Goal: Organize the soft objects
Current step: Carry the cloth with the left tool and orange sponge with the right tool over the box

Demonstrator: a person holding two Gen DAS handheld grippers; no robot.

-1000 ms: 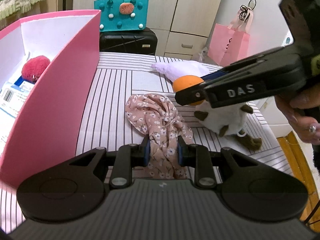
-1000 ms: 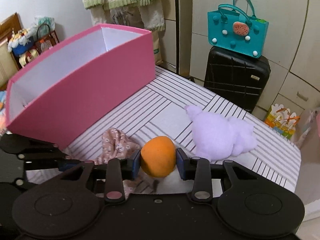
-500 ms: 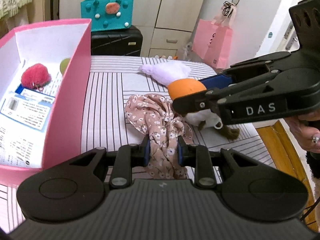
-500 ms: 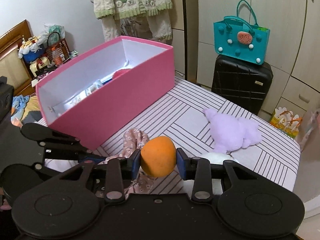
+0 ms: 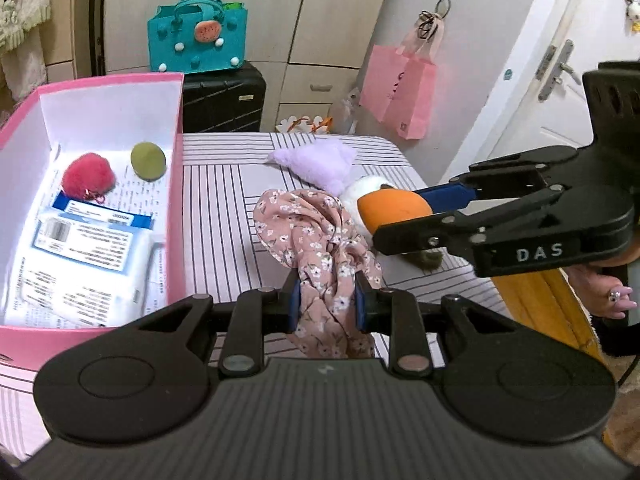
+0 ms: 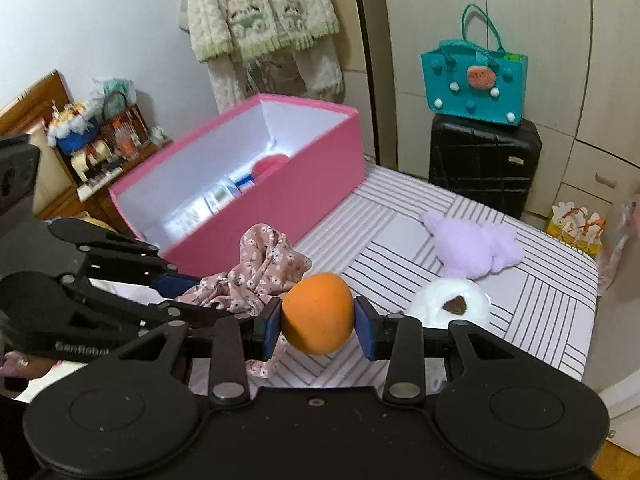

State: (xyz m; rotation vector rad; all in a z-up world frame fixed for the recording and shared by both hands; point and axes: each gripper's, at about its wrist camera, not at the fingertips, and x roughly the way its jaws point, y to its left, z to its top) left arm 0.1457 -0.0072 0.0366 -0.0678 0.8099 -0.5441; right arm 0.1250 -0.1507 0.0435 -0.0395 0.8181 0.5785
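Note:
My left gripper is shut on a pink floral cloth and holds it lifted above the striped bed; the cloth also shows in the right wrist view. My right gripper is shut on an orange soft ball, also seen in the left wrist view, raised to the right of the cloth. The pink box stands to the left with a red pompom, a green disc and packets inside. A purple plush and a white plush lie on the bed.
A black suitcase with a teal bag on it stands behind the bed. A pink paper bag hangs by the door. The striped bed ends at the right. A cluttered shelf is far left.
Both grippers have risen with their loads, so the box's inside now shows. The cloth hangs clear of the bed and the ball stays beside it.

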